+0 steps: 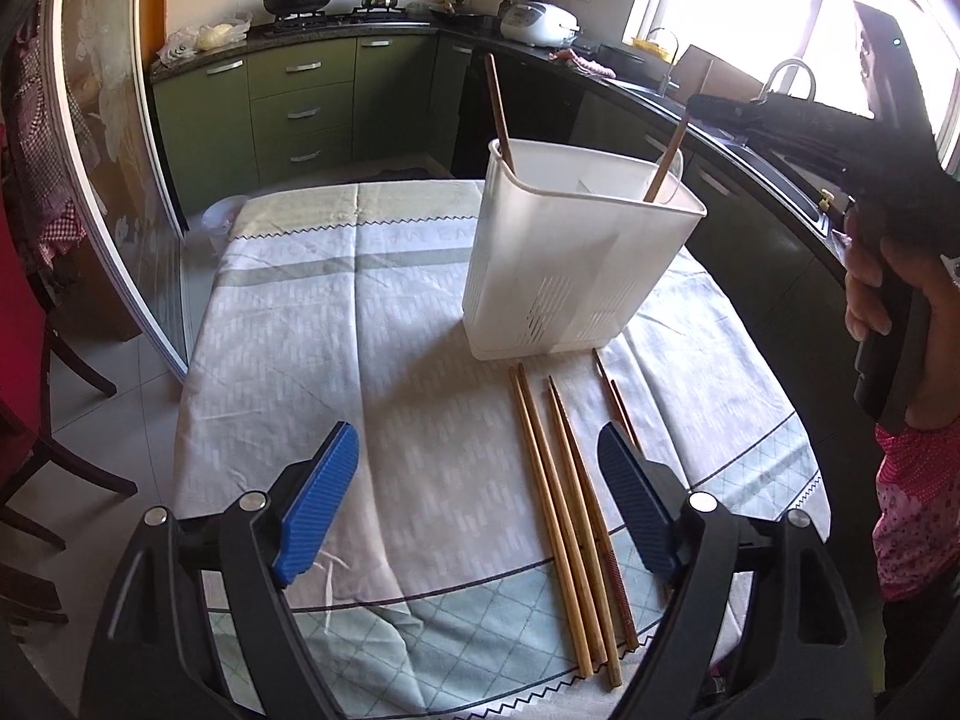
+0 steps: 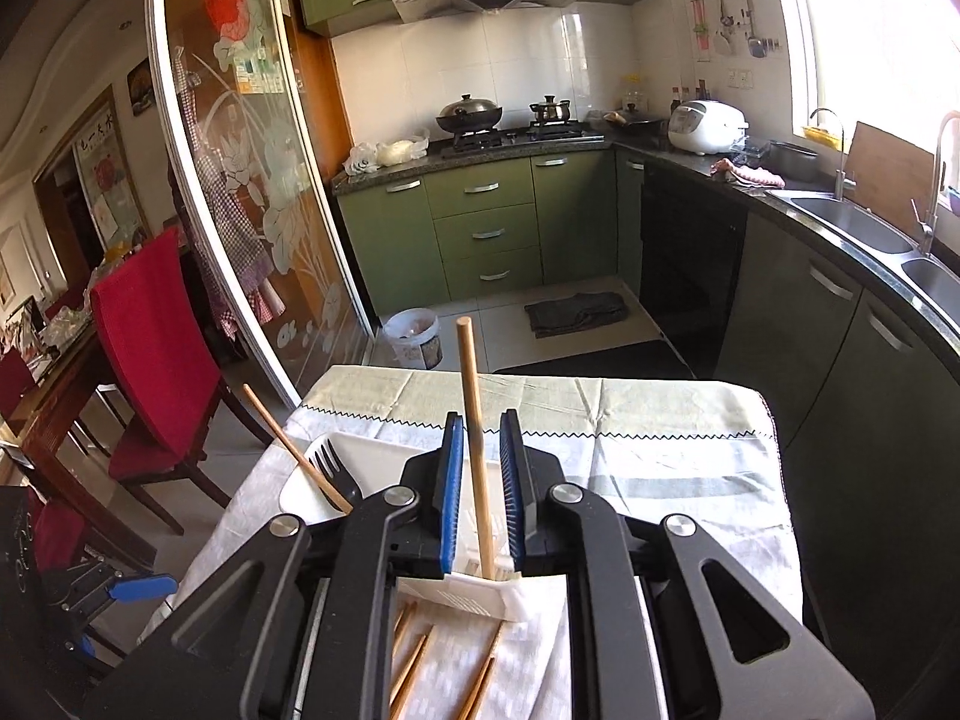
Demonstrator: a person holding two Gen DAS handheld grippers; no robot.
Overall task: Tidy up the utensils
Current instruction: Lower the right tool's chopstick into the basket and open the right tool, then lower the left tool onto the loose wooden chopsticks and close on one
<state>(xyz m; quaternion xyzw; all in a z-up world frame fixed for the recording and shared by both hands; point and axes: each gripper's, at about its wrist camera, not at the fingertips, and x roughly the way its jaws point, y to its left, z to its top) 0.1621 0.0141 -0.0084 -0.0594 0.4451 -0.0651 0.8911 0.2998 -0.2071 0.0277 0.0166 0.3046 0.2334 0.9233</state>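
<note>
A white slotted utensil holder (image 1: 576,276) stands on the clothed table (image 1: 336,324). Two chopsticks lean in it, a dark one (image 1: 498,114) at the back left and a light one (image 1: 663,165) at the right. Several loose chopsticks (image 1: 558,510) lie in front of it, just inside the right finger of my left gripper (image 1: 474,438), which hangs open above the cloth with nothing in it. My right gripper (image 2: 483,417) is over the holder (image 2: 300,480). Its pads stand slightly apart around the upright chopstick (image 2: 471,384) without pressing it. A black fork (image 2: 327,462) also stands in the holder.
A person's hand (image 1: 870,288) holds the right gripper (image 1: 699,108) at the right of the left wrist view. A red chair (image 2: 150,360) stands left of the table and a small bin (image 2: 414,336) beyond its far edge. The counter with sinks (image 2: 852,222) curves along the right.
</note>
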